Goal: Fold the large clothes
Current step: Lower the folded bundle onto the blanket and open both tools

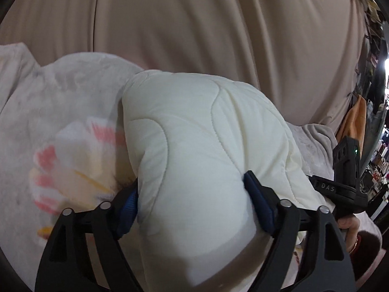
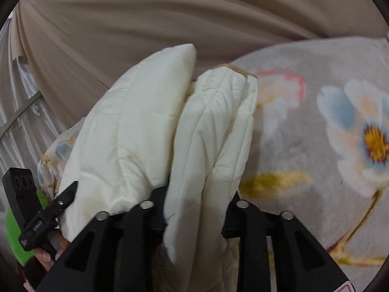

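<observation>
Quilted cream jacket (image 1: 194, 150), one garment, bulges up between both grippers and runs lengthwise away from each camera toward the beige curtain (image 1: 194, 24) beyond. In the left wrist view a thick padded fold fills the space between the fingers of the left gripper (image 1: 192, 202); its blue pads (image 1: 259, 202) stand wide and press into the fold on either side, so this gripper holds the jacket. In the right wrist view two puffy lobes of the same jacket (image 2: 170, 133) rise ahead of the right gripper (image 2: 194, 209), the nearer lobe hanging down between its black fingers at a medium spread; the pads are hidden by cloth, so I cannot tell whether they grip or merely flank it. A tan trim strip (image 2: 239, 69) caps the far end of that lobe. Under and beside the jacket lies one grey floral blanket (image 2: 316, 126) with blue, pink and yellow blooms. Each view shows the other gripper off to the side.
</observation>
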Motion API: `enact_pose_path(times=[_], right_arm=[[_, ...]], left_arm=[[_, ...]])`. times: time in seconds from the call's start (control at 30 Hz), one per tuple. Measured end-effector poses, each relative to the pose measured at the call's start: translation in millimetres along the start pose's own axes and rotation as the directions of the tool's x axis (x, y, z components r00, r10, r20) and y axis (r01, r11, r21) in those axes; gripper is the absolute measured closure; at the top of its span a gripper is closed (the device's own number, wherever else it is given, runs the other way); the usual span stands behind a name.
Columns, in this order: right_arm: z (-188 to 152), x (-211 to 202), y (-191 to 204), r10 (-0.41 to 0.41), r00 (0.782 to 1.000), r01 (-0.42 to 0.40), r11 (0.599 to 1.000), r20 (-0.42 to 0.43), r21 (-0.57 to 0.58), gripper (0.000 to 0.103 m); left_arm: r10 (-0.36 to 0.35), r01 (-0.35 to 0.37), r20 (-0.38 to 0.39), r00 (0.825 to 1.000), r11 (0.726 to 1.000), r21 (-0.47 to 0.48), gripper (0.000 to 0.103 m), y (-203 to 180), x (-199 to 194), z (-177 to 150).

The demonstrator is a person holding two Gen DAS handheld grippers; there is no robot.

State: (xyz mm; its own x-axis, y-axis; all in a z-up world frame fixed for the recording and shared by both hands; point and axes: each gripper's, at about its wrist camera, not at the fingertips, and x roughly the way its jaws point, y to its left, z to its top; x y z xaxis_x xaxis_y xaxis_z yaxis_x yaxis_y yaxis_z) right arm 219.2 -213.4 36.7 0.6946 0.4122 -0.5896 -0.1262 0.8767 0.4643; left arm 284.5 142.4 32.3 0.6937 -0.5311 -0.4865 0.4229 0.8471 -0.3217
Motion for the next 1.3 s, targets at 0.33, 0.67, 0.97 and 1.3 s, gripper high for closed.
enact_pose_path(times=[0.33,0.67,0.97,1.3], right_arm=[[-7.2,-91.2,47.4,-0.002,0.996,0.008,0.997,0.087,-0.076,0.077],[-35.0,-51.2,91.0,-0.153,0.988,0.152,0.952,0.018,-0.266,0.103],[-62.0,-31.5,59.6,-0.220,0.975,0.216,0.941,0.016,-0.259,0.103],[-71.4,-87.0,97.2,-0.283,0.952,0.304,0.920,0.117,-0.247,0.081]], left_arm=[[0.115,-0.114,0.049,0.992,0.993,-0.015,0.010,-22.2,-84.5,19.3],[0.298,-0.295,-0.086,0.951,0.954,0.047,0.010,-66.9,-45.3,1.4],[0.300,-0.302,-0.134,0.944,0.953,0.010,0.009,-51.9,-21.8,-28.2],[0.425,-0.419,-0.072,0.902,0.904,0.078,0.009,-77.3,-41.4,-36.7]])
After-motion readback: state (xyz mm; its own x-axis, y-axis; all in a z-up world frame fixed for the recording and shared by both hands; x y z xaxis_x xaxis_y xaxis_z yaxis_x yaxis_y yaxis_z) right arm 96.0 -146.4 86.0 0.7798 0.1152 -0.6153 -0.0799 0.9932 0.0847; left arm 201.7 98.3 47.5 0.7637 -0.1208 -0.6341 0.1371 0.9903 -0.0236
